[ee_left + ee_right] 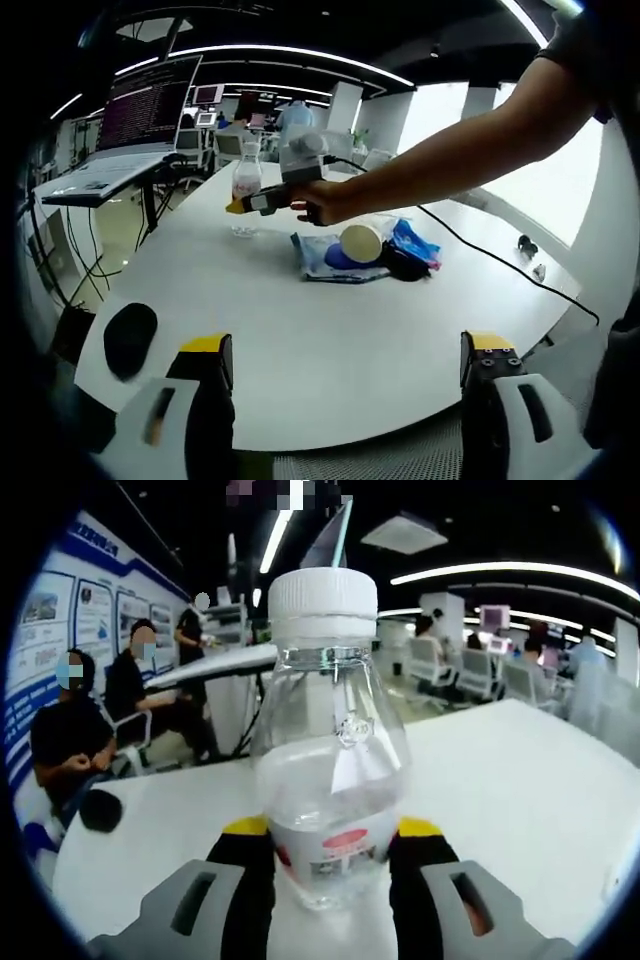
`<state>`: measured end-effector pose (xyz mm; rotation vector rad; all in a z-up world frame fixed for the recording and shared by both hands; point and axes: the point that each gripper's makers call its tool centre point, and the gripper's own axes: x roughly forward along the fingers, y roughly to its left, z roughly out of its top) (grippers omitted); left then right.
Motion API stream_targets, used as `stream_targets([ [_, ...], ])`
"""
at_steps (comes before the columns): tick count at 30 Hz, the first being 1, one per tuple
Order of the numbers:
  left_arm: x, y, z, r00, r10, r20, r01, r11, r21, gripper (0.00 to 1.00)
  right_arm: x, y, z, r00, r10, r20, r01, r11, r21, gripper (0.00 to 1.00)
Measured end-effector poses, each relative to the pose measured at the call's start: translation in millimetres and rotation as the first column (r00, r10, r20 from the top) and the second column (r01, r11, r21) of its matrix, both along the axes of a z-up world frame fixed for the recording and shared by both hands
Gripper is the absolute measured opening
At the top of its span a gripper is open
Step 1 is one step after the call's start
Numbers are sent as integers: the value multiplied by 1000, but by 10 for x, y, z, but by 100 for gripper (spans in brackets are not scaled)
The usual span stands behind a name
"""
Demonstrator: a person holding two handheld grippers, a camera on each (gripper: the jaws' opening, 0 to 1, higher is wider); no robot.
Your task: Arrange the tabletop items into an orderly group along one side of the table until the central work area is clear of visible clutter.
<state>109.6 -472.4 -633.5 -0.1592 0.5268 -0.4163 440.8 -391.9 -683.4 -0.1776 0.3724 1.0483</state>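
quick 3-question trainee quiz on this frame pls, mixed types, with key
1. True or false: the right gripper has its jaws on either side of the clear water bottle.
2. Multiple choice: the left gripper is (A) shut on the paper cup, (B) open with nothing between its jaws, (C) shut on the mouse.
3. Fill in: the black mouse lies near the table edge, apart from the pile holding the paper cup and the blue ____.

Key: 1 true; 2 B; 3 packets
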Motion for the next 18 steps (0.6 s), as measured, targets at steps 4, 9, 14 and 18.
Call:
stream_targets([
  [4,-7,-1,-7,1000,-4,-1,4,1000,2,93,-1,-16,1,1000,-7,-21,7,1000,12,41],
  [9,-16,-22,-5,1000,-17,0,17,1000,5,94,-21,-30,0,999,-12,-38,13,1000,23,41],
  [14,-17,-14,-8,1000,-16,3,16,1000,11,94,-25,-32,-1,999,-13,-44,14,999,32,43],
  [18,-17,-10,-11,1000,-15,3,15,1000,13,94,-16,1,80,999,-13,-48,17,997,81,45],
])
